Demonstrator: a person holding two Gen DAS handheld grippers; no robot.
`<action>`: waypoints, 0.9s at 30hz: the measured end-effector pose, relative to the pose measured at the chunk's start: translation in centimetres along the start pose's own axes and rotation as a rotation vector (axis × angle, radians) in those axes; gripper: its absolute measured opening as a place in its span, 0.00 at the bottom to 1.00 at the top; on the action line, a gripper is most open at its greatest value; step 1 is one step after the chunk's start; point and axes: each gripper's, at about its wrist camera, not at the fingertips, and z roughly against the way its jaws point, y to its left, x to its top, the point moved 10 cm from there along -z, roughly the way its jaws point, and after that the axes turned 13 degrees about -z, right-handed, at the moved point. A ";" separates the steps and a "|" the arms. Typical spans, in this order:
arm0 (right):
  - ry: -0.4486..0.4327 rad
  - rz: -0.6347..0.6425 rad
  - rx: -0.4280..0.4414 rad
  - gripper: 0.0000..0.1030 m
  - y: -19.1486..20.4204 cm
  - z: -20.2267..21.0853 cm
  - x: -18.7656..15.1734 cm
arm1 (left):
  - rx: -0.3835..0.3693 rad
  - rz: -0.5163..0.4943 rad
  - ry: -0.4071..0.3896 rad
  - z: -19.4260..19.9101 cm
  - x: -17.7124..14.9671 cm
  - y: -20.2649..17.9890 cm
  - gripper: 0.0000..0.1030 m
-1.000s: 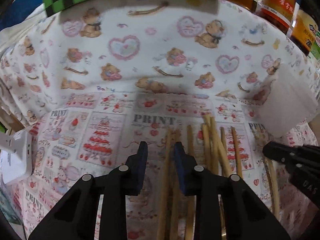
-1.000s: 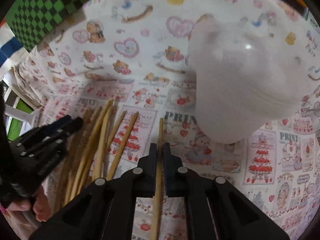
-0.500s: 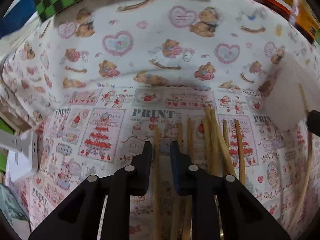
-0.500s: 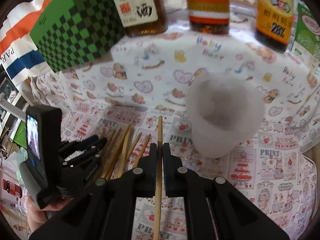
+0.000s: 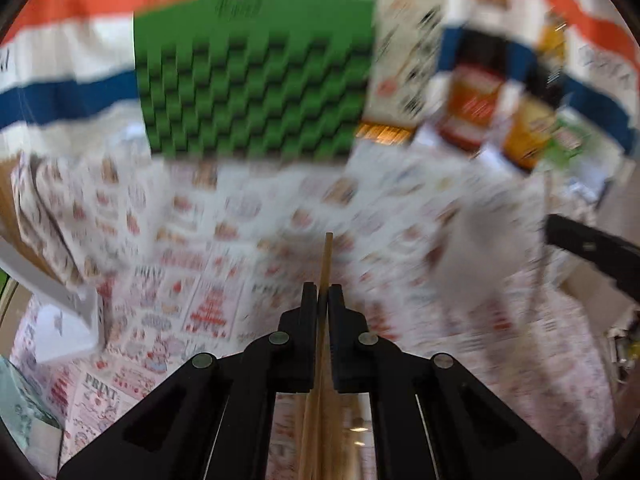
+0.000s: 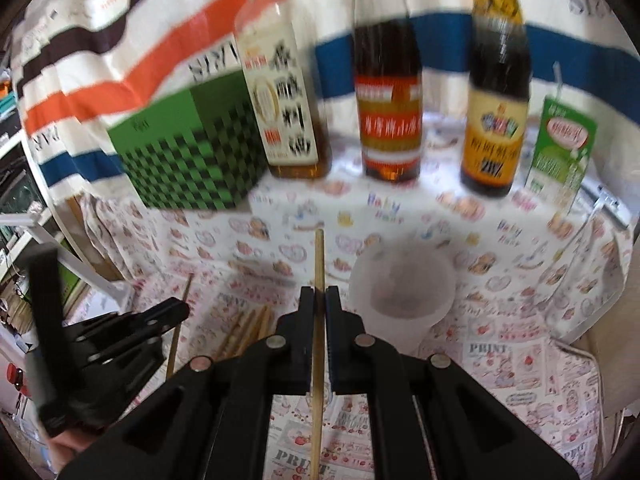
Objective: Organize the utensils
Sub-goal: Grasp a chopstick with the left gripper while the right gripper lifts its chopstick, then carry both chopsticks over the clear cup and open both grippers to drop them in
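Printed tablecloth, bottles at back edge. Your left gripper and right gripper each clamp one chopstick; next, tip yours into the cup.

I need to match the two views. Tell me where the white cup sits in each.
Left wrist: cup blurred, at right of centre.
Right wrist: cup just right of centre, beside the right tool.
Shared landmark: green checkered box, on the cloth behind.

Green checkered box, three bottles, probably a carton.
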 end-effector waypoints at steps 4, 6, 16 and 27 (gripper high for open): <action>-0.157 0.015 0.055 0.05 0.2 3.4 2.2 | -0.008 -0.024 -0.069 3.1 3.3 -0.6 0.04; -0.257 0.026 0.077 0.05 0.2 5.3 3.4 | -0.014 -0.037 -0.097 4.9 5.0 -1.3 0.04; -0.514 -0.075 0.088 0.05 -3.3 9.9 6.8 | -0.105 -0.032 -0.358 9.3 13.7 -4.0 0.04; -0.685 -0.329 0.152 0.05 -9.3 11.8 8.2 | -0.212 -0.081 -0.524 9.2 18.3 -8.8 0.04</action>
